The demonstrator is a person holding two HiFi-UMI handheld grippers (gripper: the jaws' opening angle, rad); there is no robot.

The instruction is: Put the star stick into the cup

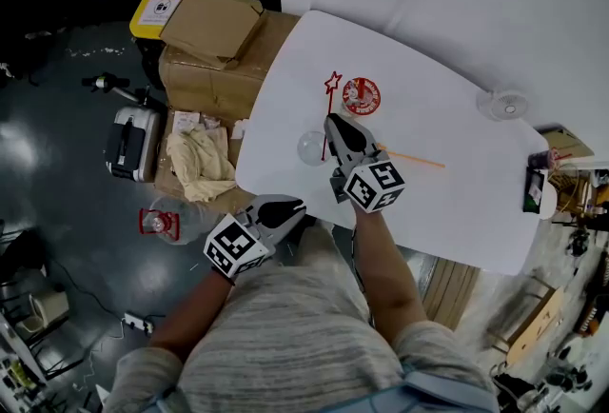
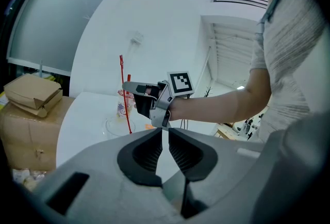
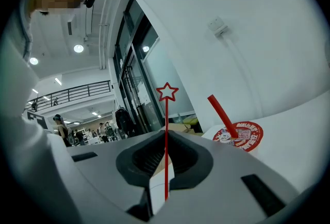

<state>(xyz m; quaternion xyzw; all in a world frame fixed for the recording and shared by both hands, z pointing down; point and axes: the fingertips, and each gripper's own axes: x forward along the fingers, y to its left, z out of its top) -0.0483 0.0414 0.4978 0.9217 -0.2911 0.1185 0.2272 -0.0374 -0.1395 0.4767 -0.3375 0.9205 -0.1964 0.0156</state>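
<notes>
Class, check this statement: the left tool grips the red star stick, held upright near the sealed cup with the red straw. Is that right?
No: the right tool grips the star stick, as the right gripper view shows; the left tool is shut on nothing. The stick does stand upright near the sealed cup with its red straw.

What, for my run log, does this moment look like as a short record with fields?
star stick: upright, clamped in the right gripper, star on top
left gripper: shut, empty, at the table's near edge
clear cup: on the table, beside the stick's lower end; whether the stick is inside, cannot tell
lidded cup: red printed lid, red straw, near the star
orange straw: lying flat on the table
</notes>
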